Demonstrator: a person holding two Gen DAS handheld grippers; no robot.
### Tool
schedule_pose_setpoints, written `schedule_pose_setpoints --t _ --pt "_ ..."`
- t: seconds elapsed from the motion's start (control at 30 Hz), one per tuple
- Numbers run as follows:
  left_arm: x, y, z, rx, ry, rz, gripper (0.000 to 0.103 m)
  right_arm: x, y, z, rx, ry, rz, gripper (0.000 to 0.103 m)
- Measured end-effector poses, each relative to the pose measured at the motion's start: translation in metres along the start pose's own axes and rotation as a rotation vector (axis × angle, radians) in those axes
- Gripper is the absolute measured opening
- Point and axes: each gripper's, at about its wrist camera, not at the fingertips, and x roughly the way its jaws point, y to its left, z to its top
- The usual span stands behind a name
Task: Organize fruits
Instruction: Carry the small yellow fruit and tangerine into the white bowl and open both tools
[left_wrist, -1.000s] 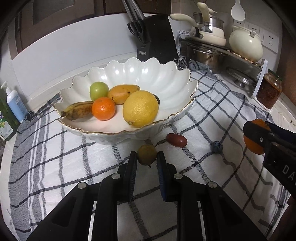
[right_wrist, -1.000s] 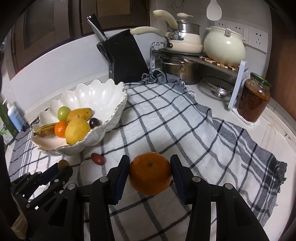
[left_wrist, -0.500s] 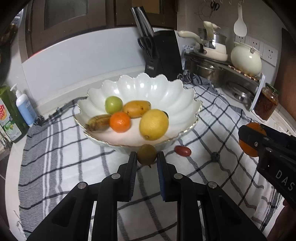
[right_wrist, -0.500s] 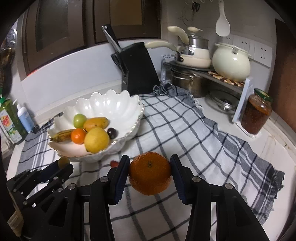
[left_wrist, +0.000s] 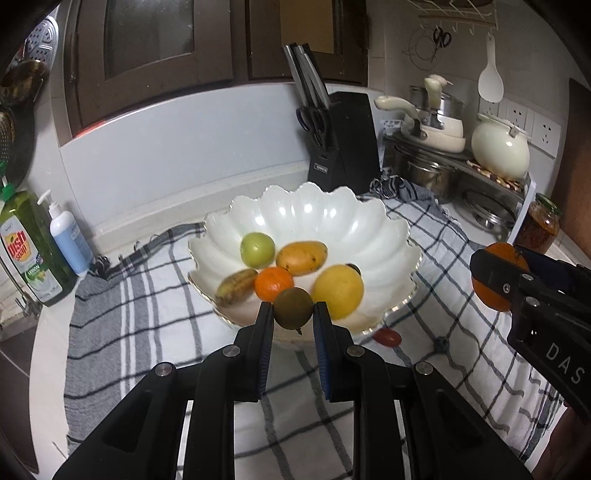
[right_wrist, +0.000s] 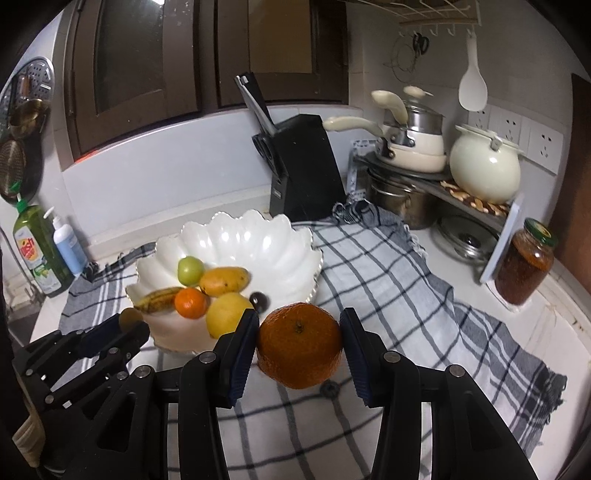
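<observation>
Your left gripper (left_wrist: 293, 319) was clamped on a small round olive-brown fruit (left_wrist: 293, 308), its two black fingers only a narrow way apart with the blue pads pressed against the fruit's sides. In the left wrist view the fruit sat at the centre of the frame, in front of the near rim of the white scalloped ceramic bowl (left_wrist: 369, 221) and clear of the cloth.

Your right gripper (right_wrist: 299, 341) was closed on a large round orange (right_wrist: 299, 345), the jaws set wider, both pads touching its skin. In the right wrist view the orange hung low in the middle of the frame, above the black-and-white checked cloth (right_wrist: 388, 280), to the right of the bowl. In the left wrist view that same gripper showed at the right edge.

Inside the bowl lay a green round fruit (left_wrist: 257, 249), a yellow-orange mango (left_wrist: 302, 257), a browned banana (left_wrist: 236, 287), a small tangerine (left_wrist: 274, 283), a yellow lemon-like fruit (left_wrist: 338, 291) and a dark plum (right_wrist: 259, 301).

On the cloth just below the bowl's near right rim in the left wrist view rested a small red oval fruit (left_wrist: 386, 336), and right of it a small dark blue berry (left_wrist: 440, 343).

A black knife block (left_wrist: 343, 144) stood behind the bowl, upper centre.
</observation>
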Motion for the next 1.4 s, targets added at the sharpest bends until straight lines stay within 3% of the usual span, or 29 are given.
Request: schedule_pose_setpoints --t 0.53,1.2,1.33,1.4 --pt "0.033 0.028 0.041 -0.001 0.01 0.041 0.023 0.049 0.021 0.043 -0.04 0.014 0.02 0.047" --pt "0.1 0.038 0.046 0.012 0.129 0.032 0.023 0.123 0.026 0.042 -0.029 0.135 0.042 0.047" --pt "0.102 0.039 0.045 0.014 0.13 0.036 0.032 0.126 0.027 0.042 -0.032 0.14 0.045 0.047" --pt "0.101 0.04 0.044 0.011 0.132 0.04 0.042 0.126 0.027 0.042 -0.031 0.135 0.042 0.048"
